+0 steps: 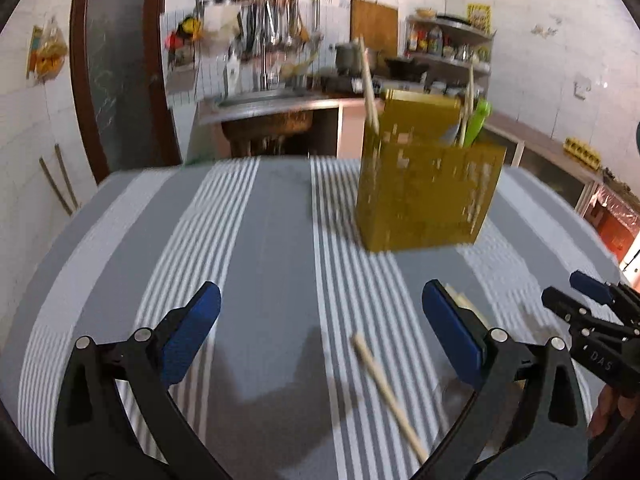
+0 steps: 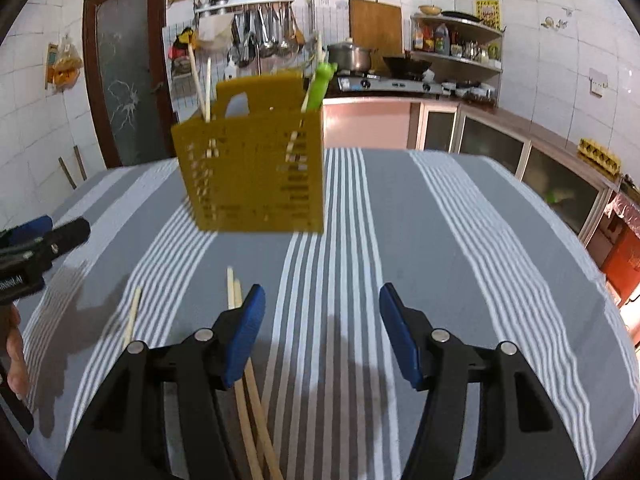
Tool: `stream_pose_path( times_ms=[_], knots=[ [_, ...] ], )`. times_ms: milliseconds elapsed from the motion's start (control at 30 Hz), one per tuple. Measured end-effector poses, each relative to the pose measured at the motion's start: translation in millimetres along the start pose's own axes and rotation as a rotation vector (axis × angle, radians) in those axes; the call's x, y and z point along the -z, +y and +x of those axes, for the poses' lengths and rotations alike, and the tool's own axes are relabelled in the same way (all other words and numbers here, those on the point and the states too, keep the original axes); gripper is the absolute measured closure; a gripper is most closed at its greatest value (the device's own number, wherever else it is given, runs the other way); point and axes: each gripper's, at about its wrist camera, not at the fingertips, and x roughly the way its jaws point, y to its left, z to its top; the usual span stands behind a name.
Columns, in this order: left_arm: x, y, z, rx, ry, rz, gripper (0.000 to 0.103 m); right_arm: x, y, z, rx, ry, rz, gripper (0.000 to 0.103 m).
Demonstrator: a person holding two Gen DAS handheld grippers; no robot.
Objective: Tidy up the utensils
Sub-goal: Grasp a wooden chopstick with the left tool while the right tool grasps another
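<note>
A table under a grey cloth with bands of thin white stripes fills the lower part of both views. On it, toward the far side, stands a mustard-yellow utensil holder, a boxy plastic caddy with rows of small slots in its walls and a taller back panel with a cut-out. Pale chopsticks lean out of its left compartment, and a green-handled utensil stands with another stick in the right one.

Three loose chopsticks lie flat on the cloth, nearer than the holder. A single chopstick lies apart between the two grippers, and a pair of chopsticks lies side by side, running under the right gripper's left finger.

The left gripper hangs above the cloth with its blue-padded fingers spread wide and nothing between them. The right gripper is likewise wide open and empty.

The left view is smeared with blur, so the holder's slots are hard to read there; it alone shows the single chopstick lying between the left fingers. Only the pair's tips peek from behind the left gripper's right pad. The right view is sharper and shows the pair at length, plus the stove and pots on the back counter.
</note>
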Motion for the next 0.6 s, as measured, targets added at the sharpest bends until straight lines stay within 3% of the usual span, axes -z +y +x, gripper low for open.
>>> stream_pose_path(
  times_ms=[333, 600],
  knots=[
    [25, -4, 37, -0.062, 0.166, -0.028, 0.006, 3, 16, 24, -0.019, 0.072, -0.045, 0.044],
    [35, -12, 49, -0.088, 0.209, -0.029, 0.007, 5, 24, 31, -0.042, 0.095, -0.08, 0.044]
  ],
)
